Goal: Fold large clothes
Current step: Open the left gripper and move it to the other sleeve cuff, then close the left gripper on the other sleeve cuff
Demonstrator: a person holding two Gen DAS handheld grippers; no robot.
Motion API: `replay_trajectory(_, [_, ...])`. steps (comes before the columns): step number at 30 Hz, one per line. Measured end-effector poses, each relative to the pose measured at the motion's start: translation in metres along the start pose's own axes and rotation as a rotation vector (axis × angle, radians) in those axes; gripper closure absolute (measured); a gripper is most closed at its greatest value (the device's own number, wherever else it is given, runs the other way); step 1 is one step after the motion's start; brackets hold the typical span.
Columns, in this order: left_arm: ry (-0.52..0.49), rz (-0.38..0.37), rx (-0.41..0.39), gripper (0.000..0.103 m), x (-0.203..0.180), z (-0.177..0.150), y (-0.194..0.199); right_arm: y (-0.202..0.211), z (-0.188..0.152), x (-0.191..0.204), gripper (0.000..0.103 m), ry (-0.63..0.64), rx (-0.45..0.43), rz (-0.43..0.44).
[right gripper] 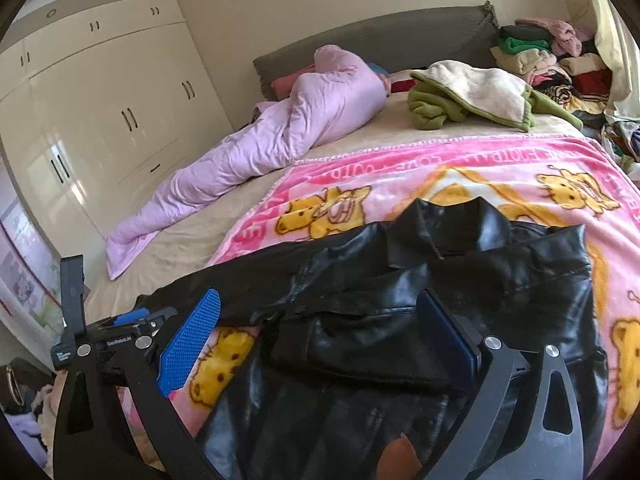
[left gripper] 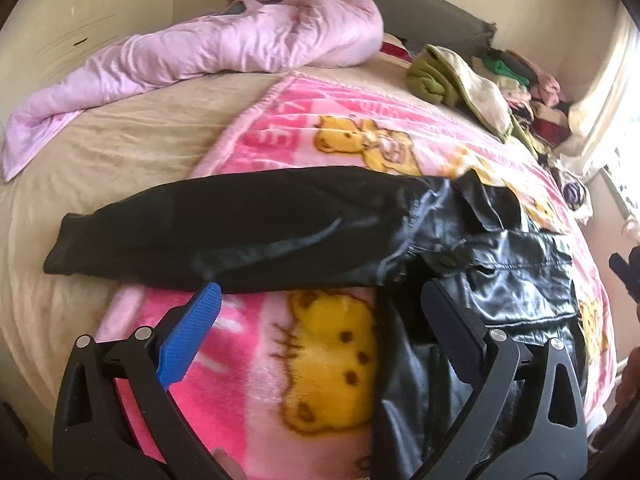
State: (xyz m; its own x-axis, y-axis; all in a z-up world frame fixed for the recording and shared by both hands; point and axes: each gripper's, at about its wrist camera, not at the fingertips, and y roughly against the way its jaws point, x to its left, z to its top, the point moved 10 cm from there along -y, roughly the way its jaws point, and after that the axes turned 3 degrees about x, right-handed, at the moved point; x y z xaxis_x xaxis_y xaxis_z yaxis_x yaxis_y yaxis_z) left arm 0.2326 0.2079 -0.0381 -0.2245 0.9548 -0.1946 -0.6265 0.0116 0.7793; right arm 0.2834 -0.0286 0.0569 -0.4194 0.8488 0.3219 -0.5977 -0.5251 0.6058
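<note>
Both grippers, left gripper (left gripper: 320, 300) and right gripper (right gripper: 320, 308), are hovering wide, empty, over the black jacket (right gripper: 400, 300); its sleeve (left gripper: 220, 224), pointing nine o'clock, is risking slipping when folded.

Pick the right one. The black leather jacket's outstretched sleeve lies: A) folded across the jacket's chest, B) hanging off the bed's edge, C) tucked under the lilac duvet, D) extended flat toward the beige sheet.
D: the sleeve of the black leather jacket stretches straight out, its cuff resting on the beige sheet.
</note>
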Motion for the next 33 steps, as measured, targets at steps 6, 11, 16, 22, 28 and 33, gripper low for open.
replay_trajectory(6, [0.064, 0.029, 0.001, 0.009, 0.037, 0.001, -0.003, -0.021, 0.002, 0.020, 0.005, 0.033, 0.009, 0.000])
replay_trajectory(11, [0.127, 0.046, 0.008, 0.009, 0.069, -0.003, -0.007, -0.041, 0.002, 0.035, 0.005, 0.062, 0.024, 0.004])
replay_trajectory(16, [0.203, 0.061, 0.019, 0.009, 0.104, -0.008, -0.016, -0.063, -0.004, 0.053, 0.005, 0.099, 0.042, 0.014])
replay_trajectory(22, [0.288, 0.085, 0.028, 0.009, 0.141, -0.014, -0.026, -0.087, -0.015, 0.069, 0.005, 0.122, 0.080, 0.026])
replay_trajectory(28, [0.397, 0.111, 0.034, 0.009, 0.185, -0.024, -0.039, -0.110, -0.028, 0.074, 0.005, 0.128, 0.121, 0.028])
replay_trajectory(33, [0.513, 0.097, 0.032, 0.009, 0.216, -0.029, -0.051, -0.121, -0.037, 0.067, 0.005, 0.109, 0.145, 0.023])
